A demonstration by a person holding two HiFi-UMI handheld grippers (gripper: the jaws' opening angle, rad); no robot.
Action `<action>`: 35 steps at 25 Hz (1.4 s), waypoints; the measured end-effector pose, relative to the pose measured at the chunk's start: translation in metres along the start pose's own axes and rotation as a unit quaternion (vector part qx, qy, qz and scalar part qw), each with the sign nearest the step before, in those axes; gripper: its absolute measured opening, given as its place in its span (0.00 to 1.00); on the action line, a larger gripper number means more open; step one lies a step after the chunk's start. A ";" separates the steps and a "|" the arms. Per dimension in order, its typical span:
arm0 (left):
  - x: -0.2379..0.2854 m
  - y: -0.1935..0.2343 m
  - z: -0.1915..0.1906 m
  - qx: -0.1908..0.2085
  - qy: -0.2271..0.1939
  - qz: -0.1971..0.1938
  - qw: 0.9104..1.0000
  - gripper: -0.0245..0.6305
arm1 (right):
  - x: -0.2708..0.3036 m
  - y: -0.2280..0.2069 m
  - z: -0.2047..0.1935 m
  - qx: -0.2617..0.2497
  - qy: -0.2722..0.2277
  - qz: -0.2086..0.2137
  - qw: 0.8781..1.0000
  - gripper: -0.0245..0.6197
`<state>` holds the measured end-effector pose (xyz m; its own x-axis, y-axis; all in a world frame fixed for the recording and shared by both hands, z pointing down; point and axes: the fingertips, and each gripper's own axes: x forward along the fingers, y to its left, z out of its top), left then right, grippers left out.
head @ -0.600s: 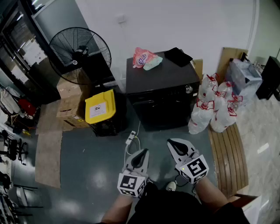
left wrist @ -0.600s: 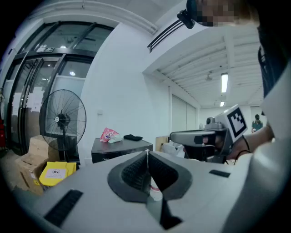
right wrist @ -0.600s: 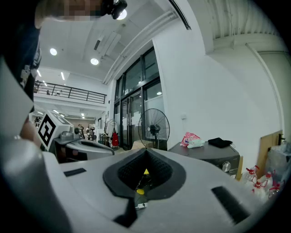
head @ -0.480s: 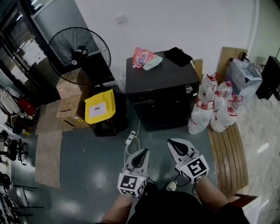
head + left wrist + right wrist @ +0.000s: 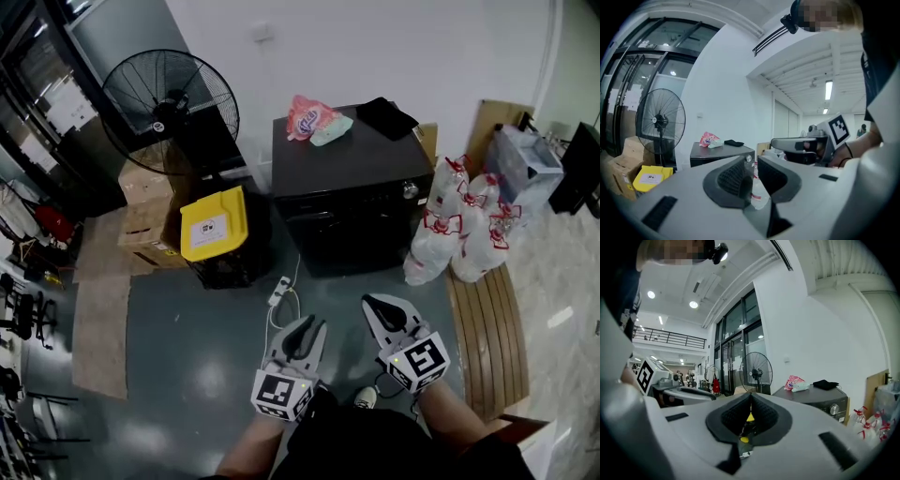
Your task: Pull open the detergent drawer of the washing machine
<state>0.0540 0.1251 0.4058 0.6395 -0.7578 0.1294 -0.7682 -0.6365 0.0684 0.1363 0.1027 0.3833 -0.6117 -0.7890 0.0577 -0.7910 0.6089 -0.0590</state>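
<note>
Boxy black washing machine (image 5: 347,159), glossy front too dark for me to make out the detergent drawer. Well in front of it, my left tool (image 5: 302,328) has ribbed pads a slit apart, empty; my right tool (image 5: 382,307) is pressed closed, empty.

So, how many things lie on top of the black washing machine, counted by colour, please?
Pink bag: 1
Pale green pack: 1
Black cloth: 1
Total on the washing machine: 3
</note>
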 end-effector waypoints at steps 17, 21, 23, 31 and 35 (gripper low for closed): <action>-0.015 0.082 0.002 -0.007 0.008 -0.008 1.000 0.45 | 0.086 0.017 -0.003 0.152 -0.037 0.002 0.988 0.51; -0.021 0.112 -0.002 -0.010 0.007 -0.015 1.000 0.46 | 0.119 0.028 -0.004 0.177 -0.038 0.006 0.984 0.58; -0.022 0.127 -0.002 -0.011 0.007 -0.017 1.000 0.46 | 0.136 0.033 -0.006 0.190 -0.038 0.007 0.981 0.59; -0.020 0.185 -0.007 -0.018 0.009 -0.034 0.999 0.46 | 0.198 0.034 -0.015 0.236 -0.044 -0.009 0.971 0.65; -0.019 0.201 -0.005 -0.013 0.013 -0.047 0.999 0.46 | 0.222 0.032 -0.022 0.269 -0.045 -0.019 0.962 0.65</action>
<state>-0.1125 0.0123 0.4217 0.7079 -0.6907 0.1476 -0.7057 -0.7004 0.1070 -0.0247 -0.0509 0.4163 -0.5593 -0.8288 -0.0147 -0.6781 0.4676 -0.5670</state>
